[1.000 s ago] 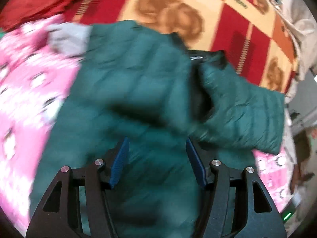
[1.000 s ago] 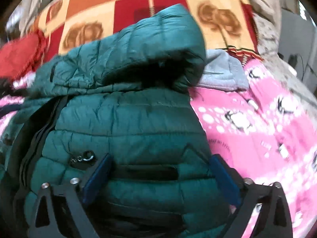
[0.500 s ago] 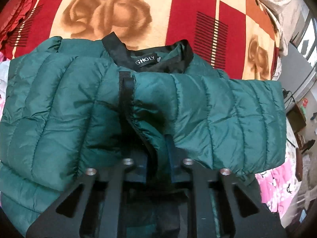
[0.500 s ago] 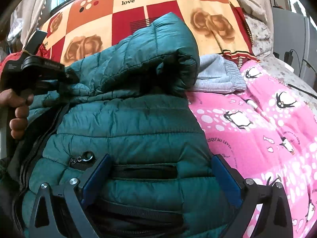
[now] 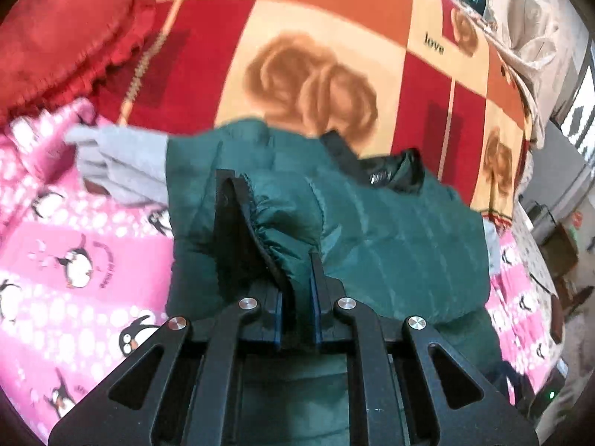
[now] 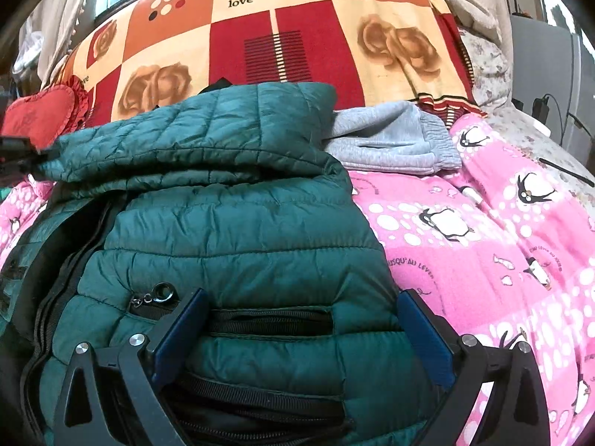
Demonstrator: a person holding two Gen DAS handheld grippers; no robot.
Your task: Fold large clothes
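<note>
- We see the green quilted jacket (image 6: 238, 230) lying on a bed, over a pink penguin-print blanket (image 6: 502, 245), with a red, orange and cream rose-patterned blanket (image 6: 297, 37) behind it.
- Our left tool (image 5: 297, 297) is pinched together on the jacket's sleeve cuff (image 5: 275, 230): gathered green fabric with a black edge stands up between the blue pads, which press it from both sides.
- In the left wrist view the sleeve lies across the jacket's body, and the black collar (image 5: 375, 171) with a small label shows at the far edge.
- Our right tool (image 6: 297, 334) stands wide apart over the near part of the jacket, one blue pad on each side of a black pocket zipper (image 6: 267, 321); the pads grip nothing that we can see.
- A metal ring pull (image 6: 161, 291) sits just beside the right tool's left finger.
- In the right wrist view a folded part of the jacket rests on top of its far end, lying flat across it.
- A grey garment (image 6: 394, 141) lies just beyond the jacket, touching its far right corner.
- A red frilled cushion (image 5: 63, 33) sits at the far left, near the pink blanket's edge.
- A black device shows at the left rim of the right wrist view, too cropped for us to identify.
</note>
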